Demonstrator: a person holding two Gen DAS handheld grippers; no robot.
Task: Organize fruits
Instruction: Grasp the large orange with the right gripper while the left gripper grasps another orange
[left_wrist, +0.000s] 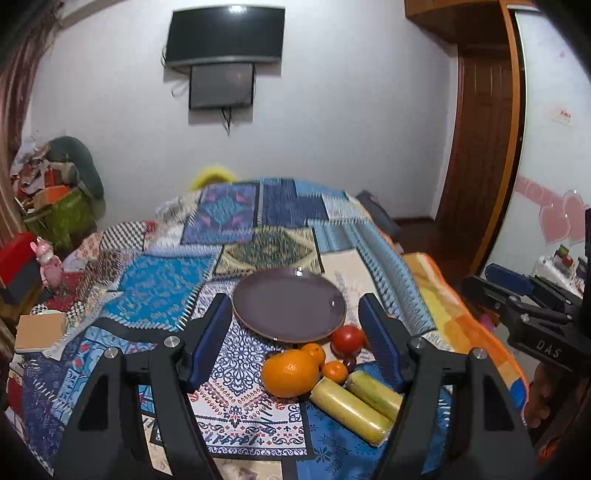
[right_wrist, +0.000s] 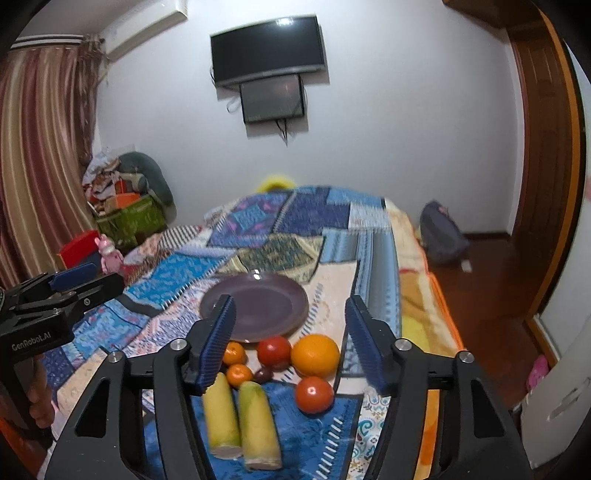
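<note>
the fruit lies in a loose cluster on a bed covered with a patchwork quilt (left_wrist: 236, 236), just in front of an empty purple plate (left_wrist: 290, 304).

in the left wrist view, the left gripper (left_wrist: 293, 334) hangs over the near edge of the plate with its blue-padded jaws well apart and nothing between the pads. below it sit a large orange (left_wrist: 290, 373), two small tangerines (left_wrist: 314, 352) (left_wrist: 334, 371), a red tomato (left_wrist: 347, 339) and two yellow-green corn pieces (left_wrist: 351, 410) lying side by side. a small dark fruit shows between the tomato and the tangerines; what kind it is i cannot tell.

in the right wrist view, the right gripper (right_wrist: 290, 339) is likewise parted and grips nothing, above the same cluster. a second tomato (right_wrist: 314, 394) lies nearest the camera, just below the orange and beside the corn. the other gripper juts in at the left edge, a hand (right_wrist: 38, 398) on its handle.
</note>
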